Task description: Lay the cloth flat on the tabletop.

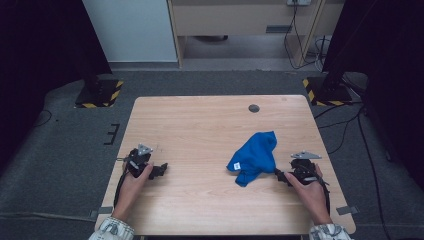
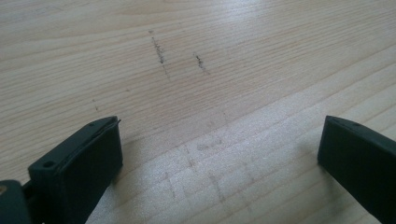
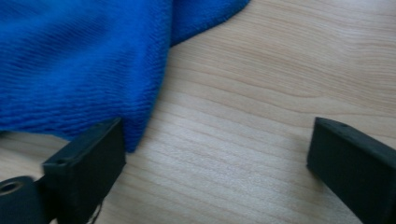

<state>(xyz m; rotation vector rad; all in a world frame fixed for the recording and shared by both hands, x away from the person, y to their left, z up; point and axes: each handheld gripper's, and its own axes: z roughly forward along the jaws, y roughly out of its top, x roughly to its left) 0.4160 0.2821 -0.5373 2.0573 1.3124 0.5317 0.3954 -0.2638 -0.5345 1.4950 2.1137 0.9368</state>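
Wide wooden table [image 1: 200, 200], bare over most of its top, with a small dark round inset [image 1: 254, 108] near the far edge. Crumpled blue cloth [image 1: 254, 157] right of centre, a small white tag on its near-left fold. 2 forearms in from the near edge, each hand low on the wood, wrists about level, aimed inward toward the middle. Left gripper [image 1: 161, 170] well apart from the cloth, jaws wide with nothing between, over bare table. Right gripper [image 1: 279, 175] just beside the cloth's near-right edge, jaws wide too, gripping nothing. From the left gripper view: faint dark scratches [image 2: 159, 49] in the grain, too fine to make out from above. From the right gripper view: cloth's knit weave up close [image 3: 79, 60], its hem at the tip of the jaw on that view's left, bare wood between the jaws.
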